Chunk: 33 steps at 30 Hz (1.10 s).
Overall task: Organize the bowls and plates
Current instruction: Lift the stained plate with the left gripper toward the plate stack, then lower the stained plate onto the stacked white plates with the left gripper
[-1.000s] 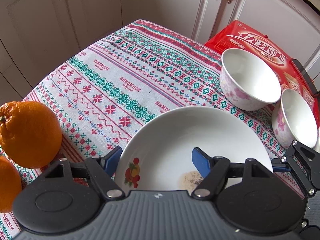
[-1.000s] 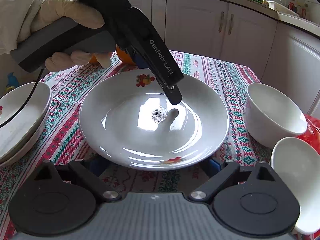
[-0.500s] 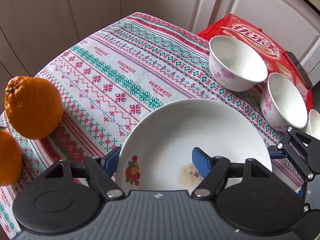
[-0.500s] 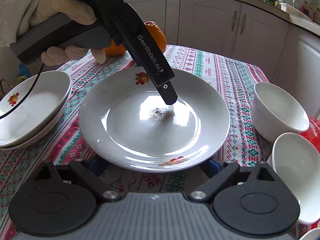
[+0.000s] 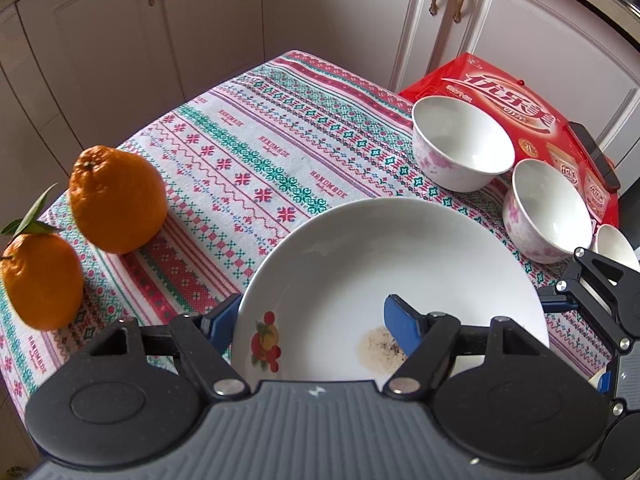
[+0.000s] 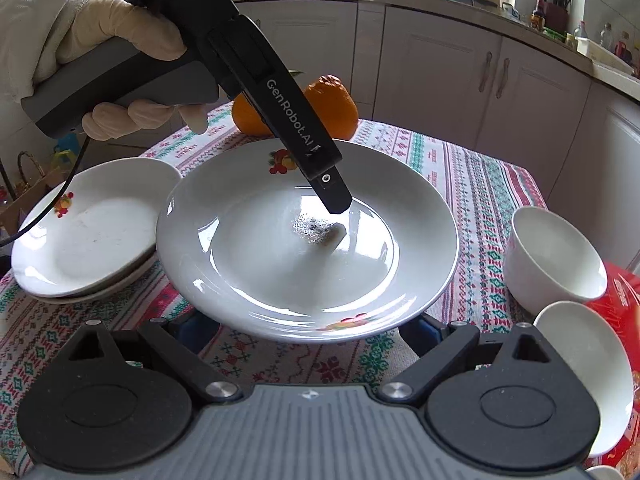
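Left wrist view: the left gripper [image 5: 316, 318] is gripping the near rim of the white plate [image 5: 400, 264], one blue finger [image 5: 400, 324] lying inside the dish by a brown speckled stain, the other under the rim at lower left. Compared with a second ago, the two oranges [image 5: 116, 200] are sliding from the left edge toward the frame's middle, and the two floral bowls [image 5: 460, 152] at the upper right are shrinking toward the red box [image 5: 516, 108], while the plate is keeping its place between the jaws. My reading is that the plate is being lifted off the tablecloth [image 5: 248, 160].

Right wrist view: the right gripper [image 6: 308, 326] is holding its jaws wide, its blue fingers sitting low under the plate's near edge at bottom centre; whether they are touching it I cannot tell. A gloved hand [image 6: 120, 40] at the upper left is carrying the left gripper. The stacked plates [image 6: 88, 232] at the left are coming further into the frame than before, so the plate is probably heading onto that stack.
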Motion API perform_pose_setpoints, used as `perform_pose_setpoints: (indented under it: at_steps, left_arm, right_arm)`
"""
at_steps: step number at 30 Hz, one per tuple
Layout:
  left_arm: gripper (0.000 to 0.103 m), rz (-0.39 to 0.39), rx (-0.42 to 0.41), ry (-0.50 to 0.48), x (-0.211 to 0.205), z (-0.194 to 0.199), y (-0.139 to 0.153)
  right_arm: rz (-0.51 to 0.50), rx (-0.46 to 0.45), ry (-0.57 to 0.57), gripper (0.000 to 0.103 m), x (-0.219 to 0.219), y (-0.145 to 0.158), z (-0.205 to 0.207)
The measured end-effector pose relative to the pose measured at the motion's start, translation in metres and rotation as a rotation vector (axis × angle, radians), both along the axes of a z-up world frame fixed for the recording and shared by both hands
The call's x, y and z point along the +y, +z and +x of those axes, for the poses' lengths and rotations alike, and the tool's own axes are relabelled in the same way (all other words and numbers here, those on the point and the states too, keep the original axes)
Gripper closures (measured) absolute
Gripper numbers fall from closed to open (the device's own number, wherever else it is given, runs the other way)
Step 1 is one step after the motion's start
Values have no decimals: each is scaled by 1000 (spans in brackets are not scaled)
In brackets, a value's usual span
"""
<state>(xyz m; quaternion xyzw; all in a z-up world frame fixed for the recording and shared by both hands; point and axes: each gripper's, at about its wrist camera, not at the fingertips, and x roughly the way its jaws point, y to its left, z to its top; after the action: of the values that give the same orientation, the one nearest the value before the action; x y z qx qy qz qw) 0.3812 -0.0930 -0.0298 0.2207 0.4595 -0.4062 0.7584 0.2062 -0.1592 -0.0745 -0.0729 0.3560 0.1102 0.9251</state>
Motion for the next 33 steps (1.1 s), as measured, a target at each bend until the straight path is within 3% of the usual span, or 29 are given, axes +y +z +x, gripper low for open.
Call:
perform_pose_setpoints:
  at_steps: [15,33]
  left_arm:
    - [28,-39,-34,130,62,-31,26]
    - [28,-86,-13,271,139,-68,18]
  right_arm:
    - [-16,-55,132,5,36,18,-19]
    - [-45,-44,262,5,85,13,-36]
